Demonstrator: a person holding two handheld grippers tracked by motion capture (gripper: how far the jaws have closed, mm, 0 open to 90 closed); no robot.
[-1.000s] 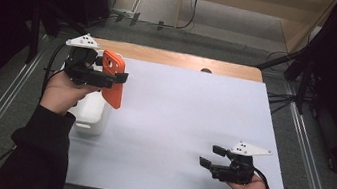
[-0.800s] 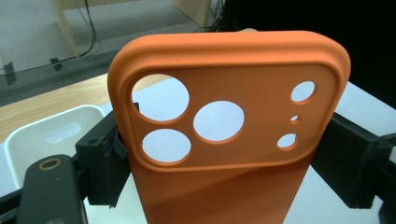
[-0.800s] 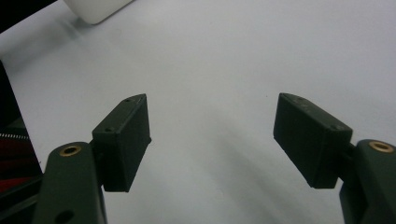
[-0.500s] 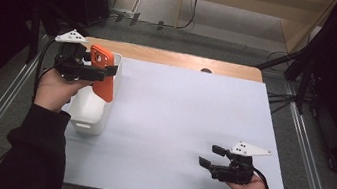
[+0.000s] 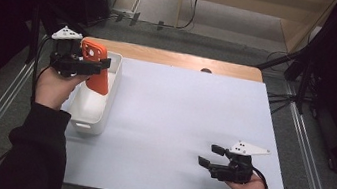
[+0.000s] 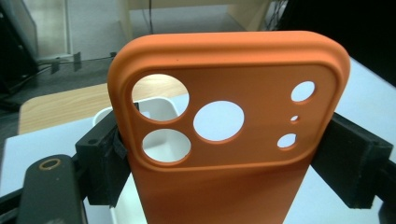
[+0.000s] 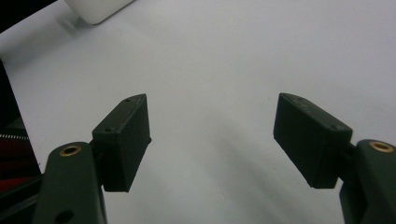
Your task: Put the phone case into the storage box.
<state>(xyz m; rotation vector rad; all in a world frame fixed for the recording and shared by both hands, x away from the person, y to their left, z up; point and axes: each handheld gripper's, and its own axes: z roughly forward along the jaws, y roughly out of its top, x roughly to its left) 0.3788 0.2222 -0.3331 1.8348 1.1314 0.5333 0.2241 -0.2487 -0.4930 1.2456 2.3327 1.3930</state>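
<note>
An orange phone case (image 5: 96, 67) (image 6: 229, 140) with several camera holes is held upright by my left gripper (image 5: 94, 66) (image 6: 224, 161), which is shut on its two sides. It hangs over the white bin (image 5: 89, 108) at the table's left edge. Through the case's holes in the left gripper view I see the white bin (image 6: 161, 108) below. My right gripper (image 5: 209, 157) (image 7: 212, 140) rests low over the white table near the front right, open, with nothing between its jaws.
The white table sheet (image 5: 187, 122) spreads between the two hands. A wooden strip (image 5: 181, 60) runs along the far edge. A corner of the white bin (image 7: 95, 10) shows far off in the right gripper view.
My left gripper has carried the orange case leftward and away from me, from beside the bin to over it. The right gripper has stayed in place.
</note>
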